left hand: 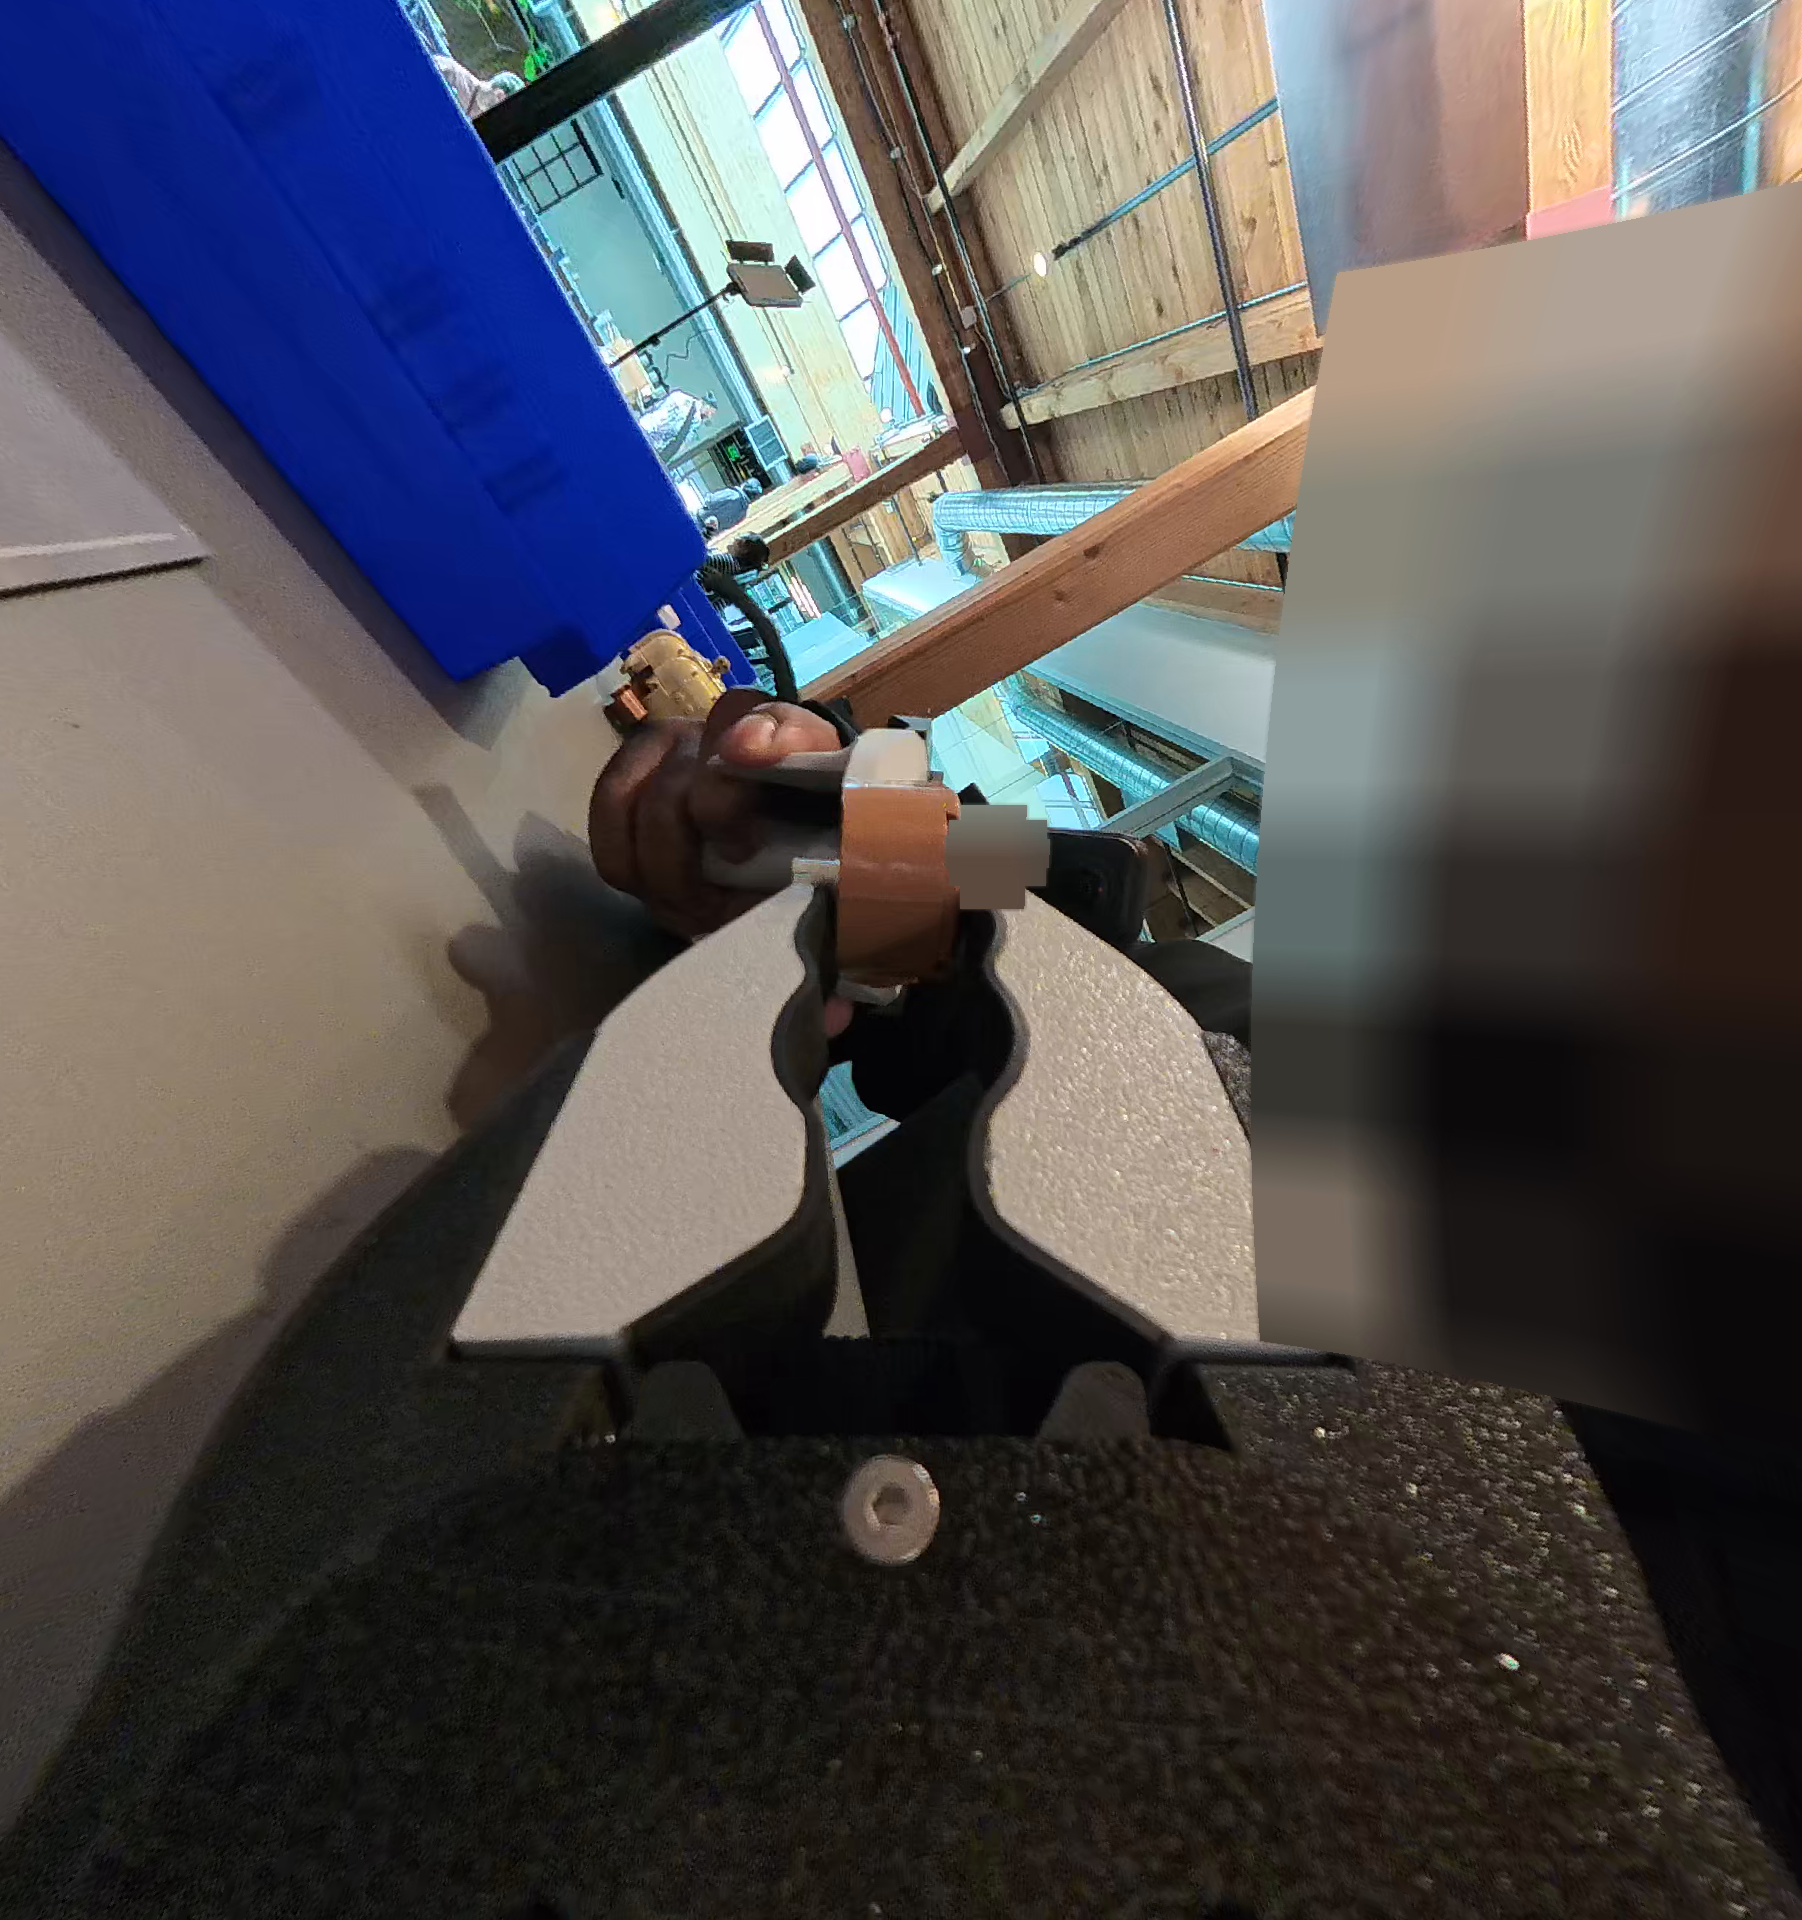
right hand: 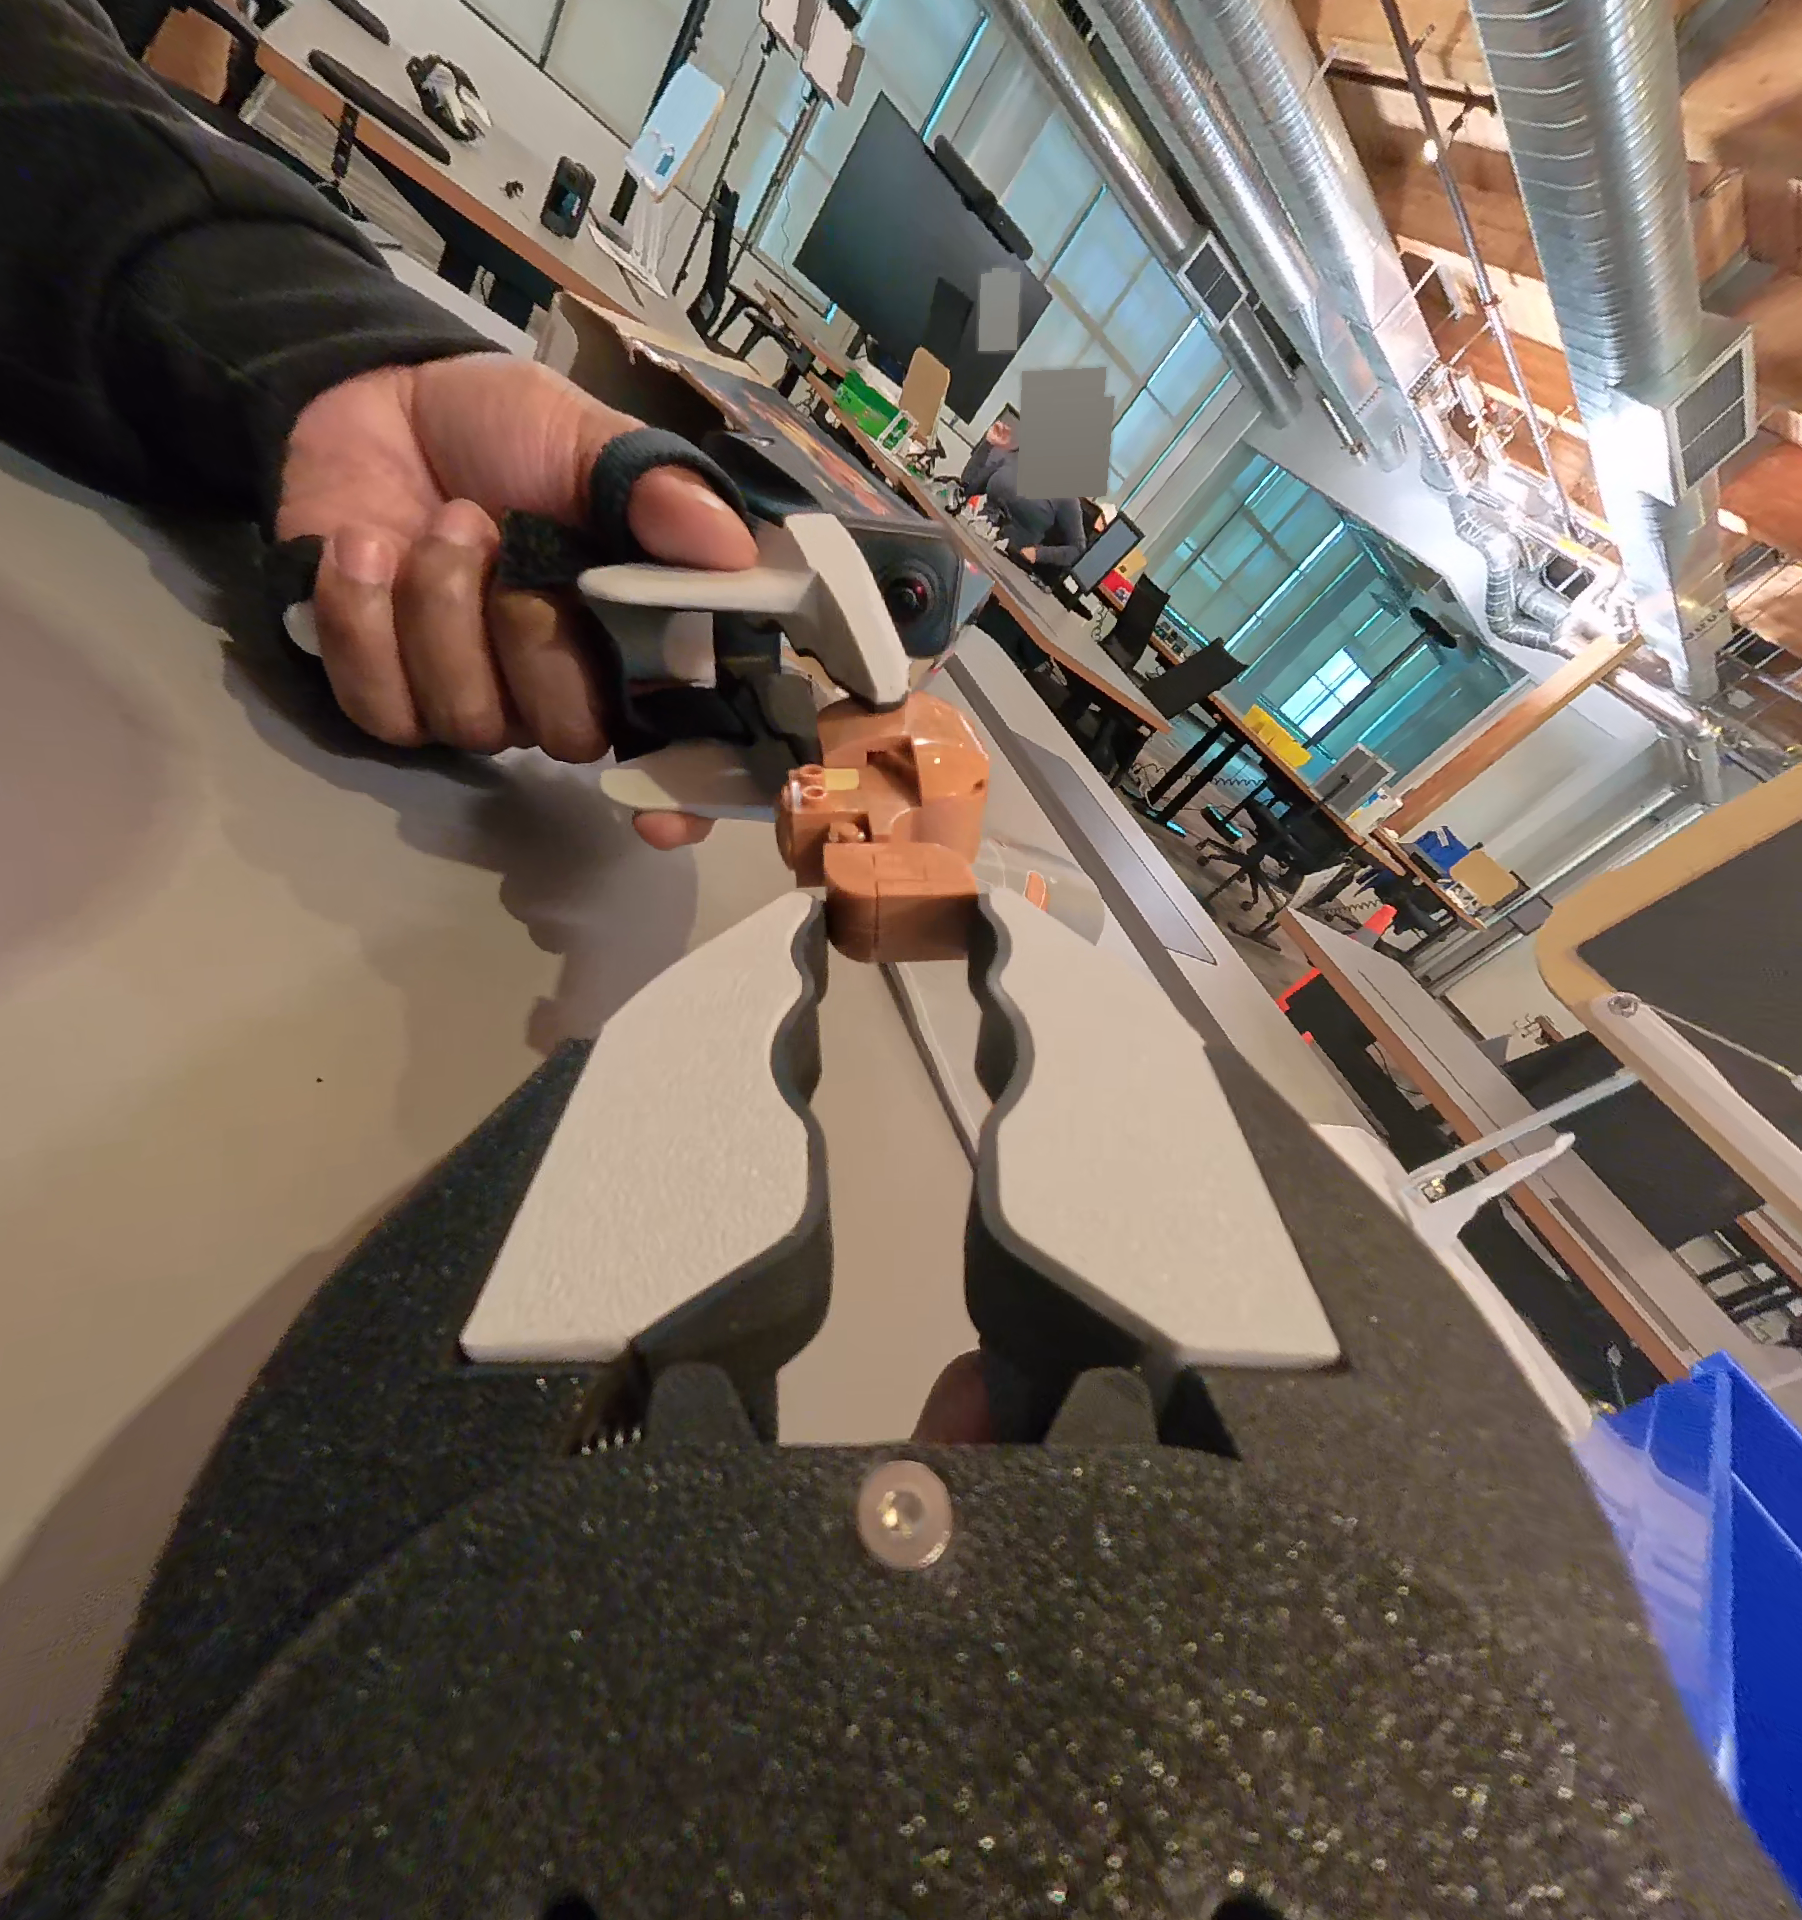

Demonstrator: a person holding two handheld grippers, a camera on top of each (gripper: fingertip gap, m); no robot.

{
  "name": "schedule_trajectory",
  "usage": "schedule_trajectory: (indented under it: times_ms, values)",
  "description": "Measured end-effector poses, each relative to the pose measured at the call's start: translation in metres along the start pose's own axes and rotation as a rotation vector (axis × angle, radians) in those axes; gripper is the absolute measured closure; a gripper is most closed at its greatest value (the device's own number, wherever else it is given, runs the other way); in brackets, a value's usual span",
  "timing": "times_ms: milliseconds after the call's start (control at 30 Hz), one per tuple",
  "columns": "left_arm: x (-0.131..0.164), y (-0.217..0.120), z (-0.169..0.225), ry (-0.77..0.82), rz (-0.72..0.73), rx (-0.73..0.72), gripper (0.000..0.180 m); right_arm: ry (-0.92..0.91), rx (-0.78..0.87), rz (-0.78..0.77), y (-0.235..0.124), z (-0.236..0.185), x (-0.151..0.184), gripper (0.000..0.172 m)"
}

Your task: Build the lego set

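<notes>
A brown brick-built model point(left hand: 892, 883) hangs above the grey table point(left hand: 201, 935), held from two sides. My left gripper point(left hand: 902, 920) is shut on one end, with both pads against it. In the right wrist view my right gripper point(right hand: 902, 930) is shut on the model's lower brown block point(right hand: 902, 904). The left gripper point(right hand: 835, 748), held by a hand point(right hand: 440, 582), pinches the upper rounded part between its white fingers point(right hand: 855, 634). In the left wrist view the right gripper's white fingers point(left hand: 881, 756) bracket the model, with a hand point(left hand: 668, 821) behind them.
A blue bin point(left hand: 357, 312) stands on the table beyond the model, with a small gold brick-built piece point(left hand: 663, 675) at its corner. Another blue bin point(right hand: 1759, 1558) is at the right gripper's lower right. A grey mat point(right hand: 1105, 852) lies beyond the model.
</notes>
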State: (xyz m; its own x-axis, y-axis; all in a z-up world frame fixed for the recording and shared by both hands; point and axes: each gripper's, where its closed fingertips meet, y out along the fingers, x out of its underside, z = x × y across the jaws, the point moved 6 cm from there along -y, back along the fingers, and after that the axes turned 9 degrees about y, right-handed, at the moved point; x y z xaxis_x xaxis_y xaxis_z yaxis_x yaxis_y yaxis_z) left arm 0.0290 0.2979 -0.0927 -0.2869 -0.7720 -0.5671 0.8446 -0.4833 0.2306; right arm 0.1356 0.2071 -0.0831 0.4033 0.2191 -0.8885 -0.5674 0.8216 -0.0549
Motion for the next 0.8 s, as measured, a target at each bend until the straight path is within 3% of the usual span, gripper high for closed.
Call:
schedule_trajectory:
  times_ms: [33, 533, 733, 800]
  values:
    - [0.000, 0.000, 0.000, 0.003, 0.001, -0.006, 0.156, 0.005, 0.004, -0.011, 0.001, 0.000, 0.001, 0.146]
    - [-0.002, 0.000, -0.003, 0.210, 0.003, -0.236, 0.157, -0.001, 0.102, -0.208, 0.012, 0.001, 0.014, 0.146]
    - [-0.005, -0.001, -0.003, 0.223, -0.013, -0.208, 0.157, -0.047, 0.083, -0.195, 0.011, 0.005, 0.014, 0.145]
    - [-0.010, -0.004, 0.001, 0.294, -0.034, -0.198, 0.157, -0.025, 0.021, -0.181, 0.007, 0.004, 0.014, 0.135]
